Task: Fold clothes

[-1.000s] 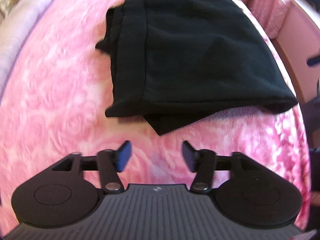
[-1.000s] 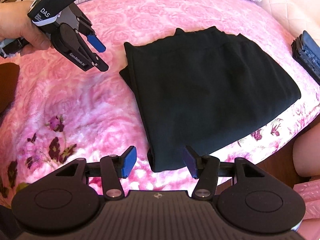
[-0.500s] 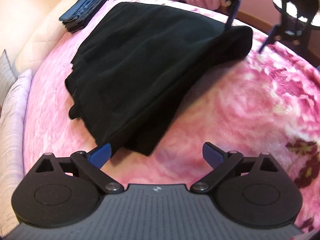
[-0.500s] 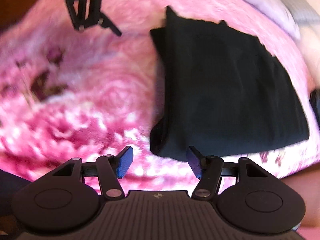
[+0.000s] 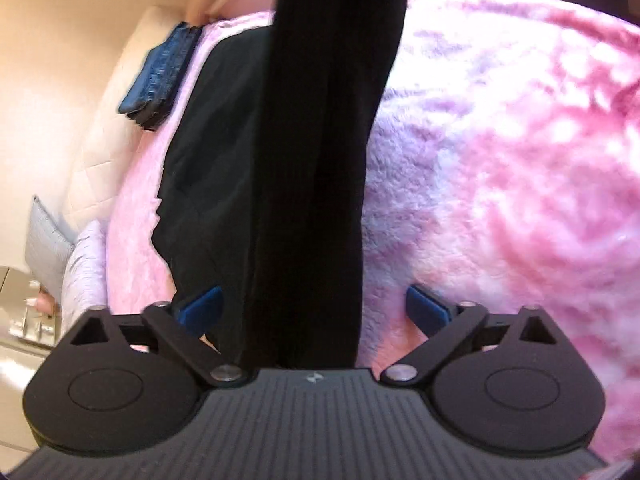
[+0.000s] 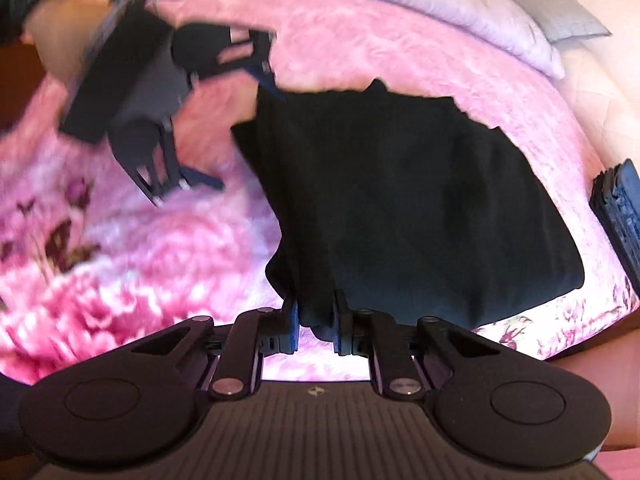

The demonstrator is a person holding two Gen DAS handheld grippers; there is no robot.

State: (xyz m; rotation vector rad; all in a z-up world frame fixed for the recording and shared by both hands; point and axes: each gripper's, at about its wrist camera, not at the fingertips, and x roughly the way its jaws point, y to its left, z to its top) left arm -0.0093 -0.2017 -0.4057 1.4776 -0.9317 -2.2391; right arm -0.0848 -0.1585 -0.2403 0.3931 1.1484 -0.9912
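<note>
While the black garment [image 6: 404, 200] lies folded on the pink bed [image 6: 160, 248] near its front edge, the right gripper [image 6: 315, 322] has its fingers pinched on the garment's near corner. The left gripper [image 5: 314, 306] has its fingers spread wide around a fold at the far corner, not clamping it. A blue stack [image 6: 622, 208] sits at the bed's right edge

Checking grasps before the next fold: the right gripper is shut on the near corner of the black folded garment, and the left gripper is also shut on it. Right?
Not quite. The right gripper is shut on the black folded garment, but the left gripper is open: the left wrist view shows its blue pads spread wide, with the cloth running between them ungripped.
</note>
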